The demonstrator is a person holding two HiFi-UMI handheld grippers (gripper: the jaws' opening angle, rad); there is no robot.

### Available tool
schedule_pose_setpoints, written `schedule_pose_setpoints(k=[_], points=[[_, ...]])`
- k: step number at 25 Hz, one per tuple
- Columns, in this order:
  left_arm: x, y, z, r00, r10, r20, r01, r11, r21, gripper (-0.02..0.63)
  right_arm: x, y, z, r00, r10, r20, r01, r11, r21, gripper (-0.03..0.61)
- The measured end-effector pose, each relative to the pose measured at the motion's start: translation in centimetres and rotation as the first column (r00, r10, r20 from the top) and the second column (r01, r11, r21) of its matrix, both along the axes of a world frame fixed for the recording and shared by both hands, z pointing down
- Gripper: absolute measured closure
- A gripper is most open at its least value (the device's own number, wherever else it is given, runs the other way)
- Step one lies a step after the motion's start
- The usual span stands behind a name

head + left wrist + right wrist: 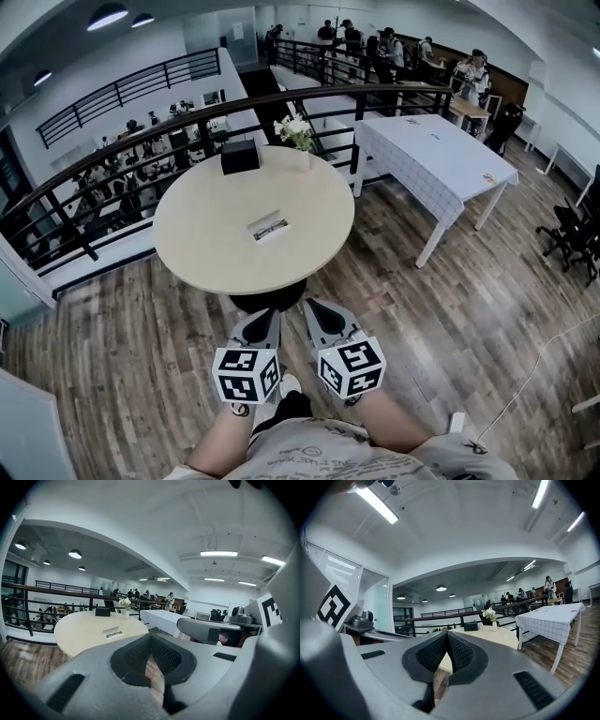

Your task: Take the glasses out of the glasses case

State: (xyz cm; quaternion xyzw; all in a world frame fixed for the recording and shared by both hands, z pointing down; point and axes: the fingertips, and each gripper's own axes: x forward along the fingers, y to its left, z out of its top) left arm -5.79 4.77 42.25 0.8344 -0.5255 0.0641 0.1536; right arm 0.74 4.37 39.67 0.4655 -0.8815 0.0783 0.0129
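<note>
The glasses case (280, 223) lies open near the middle of the round counter (202, 258) with the glasses (270, 230) showing inside, so I judge they can be lifted straight out. I stand well back, holding my left tongs (264, 319) and right tongs (324, 319) low by my waist. Both are pressed together at the tips, pinching nothing.
</note>
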Motion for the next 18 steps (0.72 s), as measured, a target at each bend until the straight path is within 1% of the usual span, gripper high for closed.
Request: schedule_pose_setpoints(k=[5, 10, 18], points=[[-1.2, -4.3, 0.6, 1.0, -0.006, -0.007, 0.006, 1.0, -0.027, 0.6, -1.5, -4.5, 0.4, 1.0, -0.014, -0.001, 0.014, 0.999, -0.029, 0.565], [-2.3, -9.0, 0.4, 1.0, 0.001, -0.026, -0.002, 0.999, -0.048, 0.6, -2.5, -9.0, 0.2, 1.0, -0.008, -0.017, 0.007, 0.999, -0.05, 0.565], [-3.4, -16.2, -0.1, 0.998, 0.036, -0.043, -0.038, 0.999, -0.038, 0.6, -3.7, -15.7, -0.3, 0.999, 0.017, -0.031, -0.018, 0.999, -0.047, 0.564]])
